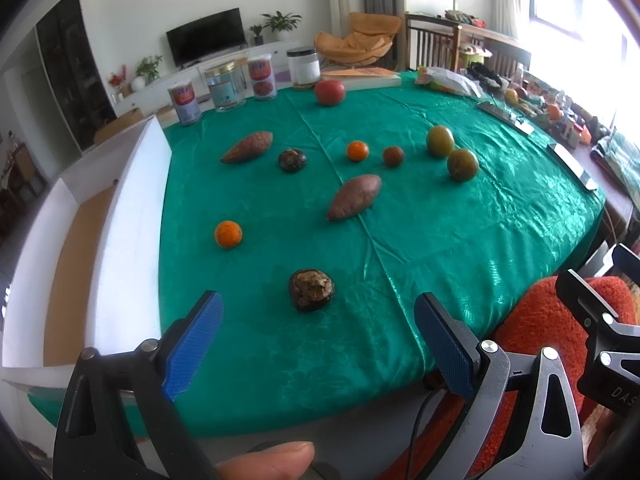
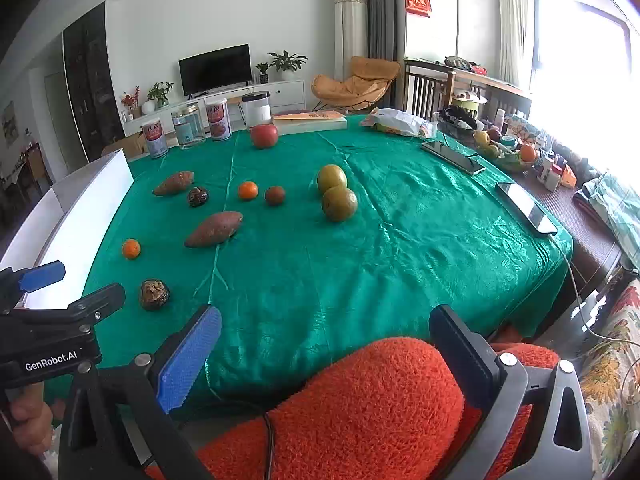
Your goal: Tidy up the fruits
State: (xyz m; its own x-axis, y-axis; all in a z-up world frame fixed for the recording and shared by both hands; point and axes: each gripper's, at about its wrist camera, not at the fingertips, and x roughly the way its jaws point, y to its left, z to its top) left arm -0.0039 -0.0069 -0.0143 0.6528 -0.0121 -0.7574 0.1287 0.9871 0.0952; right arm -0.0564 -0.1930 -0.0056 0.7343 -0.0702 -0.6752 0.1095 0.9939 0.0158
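While both grippers hang back at the near edge of the desk [image 1: 460,240], nothing has been picked up: the left gripper [image 1: 320,344] stands with its jaws spread wide and empty, and the right gripper [image 2: 326,354] is likewise agape over an orange cushion [image 2: 380,400]. Just ahead of the left gripper, nearly between its fingers, sits a dark cracked fruit [image 1: 311,289]; a small orange [image 1: 228,234] lies further ahead and to its left, near the white tray [image 1: 128,240]. Beyond these lie a sweet potato [image 1: 354,197] and two green citrus [image 1: 462,165], well ahead. The cracked fruit looks light but brittle, its shell likely to crumble, so I would close gently across its widest middle. The orange seems firm yet round and prone to rolling; grip it squarely at its equator.
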